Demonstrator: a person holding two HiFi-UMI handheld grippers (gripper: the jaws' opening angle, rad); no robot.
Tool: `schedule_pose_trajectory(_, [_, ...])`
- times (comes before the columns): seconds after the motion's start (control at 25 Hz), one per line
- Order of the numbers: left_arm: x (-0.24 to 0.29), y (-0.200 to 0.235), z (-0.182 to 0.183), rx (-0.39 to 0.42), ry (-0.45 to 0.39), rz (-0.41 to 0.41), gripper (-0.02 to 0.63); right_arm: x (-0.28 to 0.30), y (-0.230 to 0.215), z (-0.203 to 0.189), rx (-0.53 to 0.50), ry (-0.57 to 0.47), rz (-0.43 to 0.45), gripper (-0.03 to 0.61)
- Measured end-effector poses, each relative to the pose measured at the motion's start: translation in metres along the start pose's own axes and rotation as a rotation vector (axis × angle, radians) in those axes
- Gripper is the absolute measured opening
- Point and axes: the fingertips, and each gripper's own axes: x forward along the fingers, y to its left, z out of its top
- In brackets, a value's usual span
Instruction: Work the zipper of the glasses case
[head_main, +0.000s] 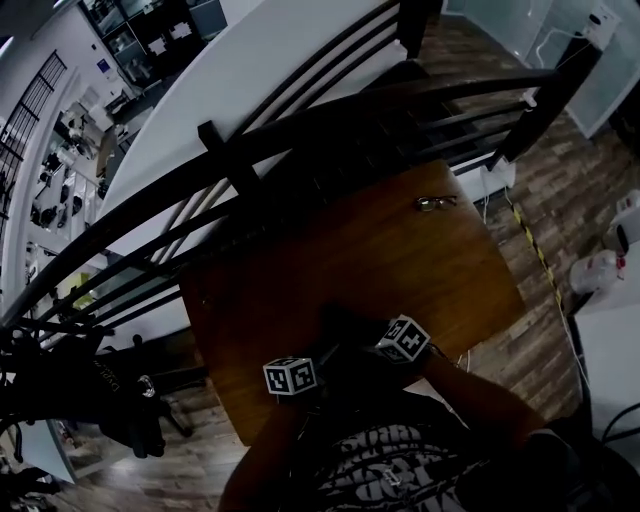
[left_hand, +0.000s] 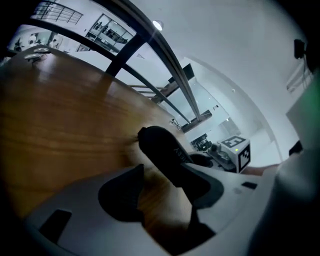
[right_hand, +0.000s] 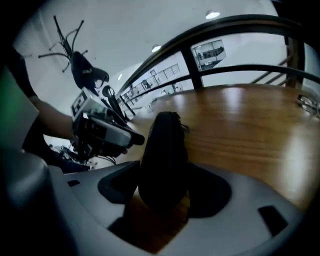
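The black glasses case stands on its edge on the wooden table, near the front edge, with a gripper at each end. In the left gripper view the case lies between the jaws of my left gripper. It leans on the right pad, and bare wood shows in the gap to the left pad. In the right gripper view the case fills the wide gap of my right gripper, whose pads flank it closely. The left gripper shows beyond the case. I cannot make out the zipper.
A pair of glasses lies at the table's far right corner. A dark metal railing runs behind the table. White appliances stand on the wood floor to the right. The person's arms reach in from the bottom.
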Motion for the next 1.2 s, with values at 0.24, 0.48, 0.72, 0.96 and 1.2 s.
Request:
schedule_pose_trajectory(0.24, [-0.049, -0.087, 0.049, -0.079, -0.245, -0.384, 0.345, -0.088, 0.077, 0.051, 0.080, -0.325, 0.237, 0.285])
schedule_pose_trajectory(0.48, [-0.095, -0.222, 0.090, 0.111, -0.302, -0.699, 0.371, -0.146, 0.153, 0.089, -0.207, -0.408, 0.227, 0.285])
schedule_pose_trajectory(0.72, [-0.149, -0.281, 0.119, 0.408, -0.399, -0.733, 0.264, -0.202, 0.190, 0.116, -0.291, -0.492, 0.284, 0.285])
schedule_pose_trajectory(0.96, [-0.183, -0.305, 0.098, 1.220, -0.228, -0.495, 0.264, -0.279, 0.206, 0.168, -0.295, -0.629, 0.378, 0.221])
schedule_pose_trajectory(1.2, [-0.191, -0.309, 0.087, 1.424, -0.225, -0.413, 0.264, -0.280, 0.262, 0.205, -0.387, -0.546, 0.559, 0.167])
